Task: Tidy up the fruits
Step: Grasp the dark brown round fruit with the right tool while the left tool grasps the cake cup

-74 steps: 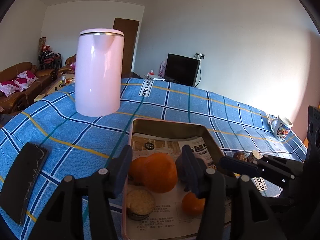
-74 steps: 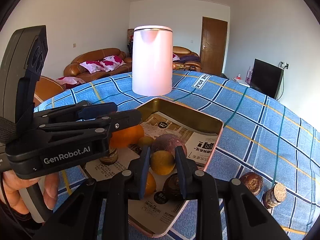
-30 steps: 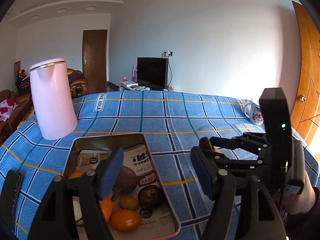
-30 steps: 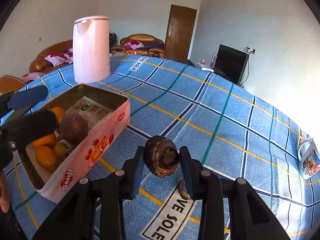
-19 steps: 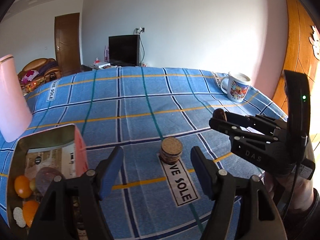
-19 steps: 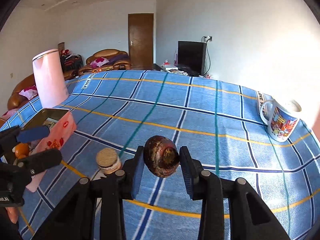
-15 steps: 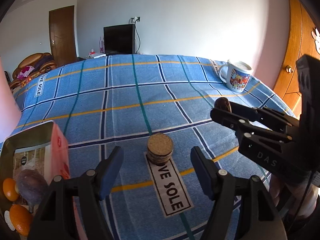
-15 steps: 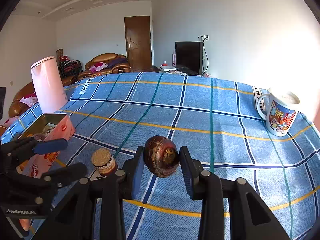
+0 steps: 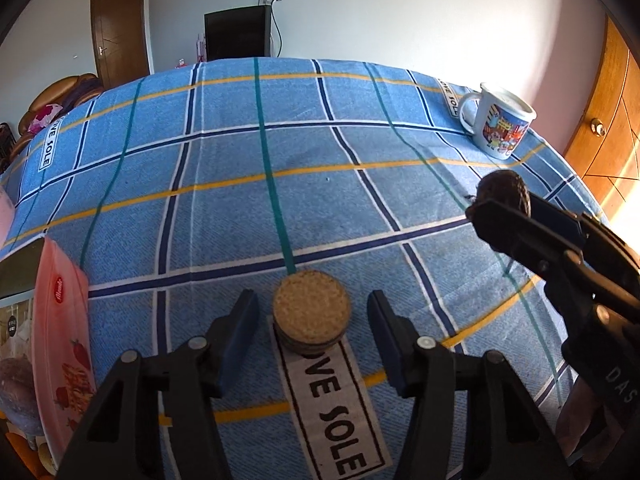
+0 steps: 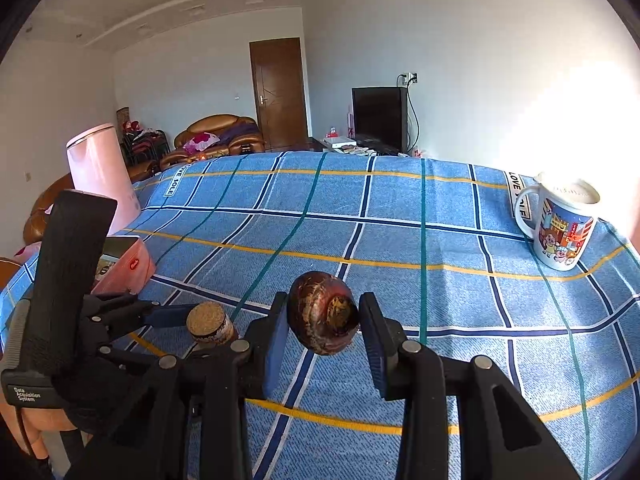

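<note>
A short brown cylinder with a tan cork-like top (image 9: 311,308) stands on the blue checked tablecloth (image 9: 224,168). My left gripper (image 9: 313,320) straddles it, pointing steeply down. Its jaws are closing, and a gap still shows between each pad and the cylinder. My right gripper (image 10: 322,334) is shut on a dark brown round fruit (image 10: 322,312), held above the cloth. The left wrist view shows that fruit (image 9: 505,187) at the right, in the right gripper's fingers (image 9: 520,232). In the right wrist view the cylinder (image 10: 208,326) sits at the left gripper's fingers (image 10: 168,314).
A pink tin (image 9: 60,320) holding several fruits stands at the left; in the right wrist view this tin (image 10: 134,264) sits below a pink kettle (image 10: 100,176). A printed mug (image 9: 500,124) stands at the far right corner. A hand (image 10: 32,420) grips the left gripper.
My left gripper swung right from over the tin, dropped to the cork-topped cylinder and narrowed its jaws. My right gripper carried the brown fruit away from the tin, then stayed still.
</note>
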Available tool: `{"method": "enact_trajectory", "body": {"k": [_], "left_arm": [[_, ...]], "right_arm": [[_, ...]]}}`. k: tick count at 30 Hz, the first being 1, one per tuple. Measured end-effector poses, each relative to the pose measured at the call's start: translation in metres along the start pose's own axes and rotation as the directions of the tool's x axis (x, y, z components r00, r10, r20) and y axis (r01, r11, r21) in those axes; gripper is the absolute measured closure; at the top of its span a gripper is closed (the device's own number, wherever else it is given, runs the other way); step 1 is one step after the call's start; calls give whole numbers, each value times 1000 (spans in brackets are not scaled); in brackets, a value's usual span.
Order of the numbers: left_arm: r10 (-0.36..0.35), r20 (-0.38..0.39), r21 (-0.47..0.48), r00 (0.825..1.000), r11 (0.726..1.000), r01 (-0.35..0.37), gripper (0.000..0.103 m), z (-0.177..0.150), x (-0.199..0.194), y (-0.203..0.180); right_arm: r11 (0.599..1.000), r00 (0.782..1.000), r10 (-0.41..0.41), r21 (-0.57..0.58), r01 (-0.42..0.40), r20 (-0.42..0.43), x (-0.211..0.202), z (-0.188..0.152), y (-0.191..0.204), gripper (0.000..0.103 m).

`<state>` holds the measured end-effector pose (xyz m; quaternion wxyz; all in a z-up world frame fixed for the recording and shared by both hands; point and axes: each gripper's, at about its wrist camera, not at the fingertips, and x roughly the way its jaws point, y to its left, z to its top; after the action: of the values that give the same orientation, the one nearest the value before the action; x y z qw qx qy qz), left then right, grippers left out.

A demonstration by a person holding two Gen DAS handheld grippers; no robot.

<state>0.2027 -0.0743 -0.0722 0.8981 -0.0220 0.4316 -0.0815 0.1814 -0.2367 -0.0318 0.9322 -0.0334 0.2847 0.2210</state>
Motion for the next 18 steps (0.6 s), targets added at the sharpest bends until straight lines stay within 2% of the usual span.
{"method": "enact_trajectory", "body": {"k": [2, 10, 18], "left_arm": [[-13, 3, 4, 1000, 1000, 13, 65, -1, -2, 0], [-16, 86, 15, 996, 1000, 15, 67, -3, -19, -3], [14, 180, 36, 984, 999, -21, 67, -5, -36, -7]], "right_arm": [[1000, 1000, 7, 7, -7, 5, -1, 0, -1, 66], [1000, 998, 28, 4, -28, 56, -10, -1, -2, 66], [1000, 994, 31, -1, -31, 107, -19, -2, -2, 66]]}}
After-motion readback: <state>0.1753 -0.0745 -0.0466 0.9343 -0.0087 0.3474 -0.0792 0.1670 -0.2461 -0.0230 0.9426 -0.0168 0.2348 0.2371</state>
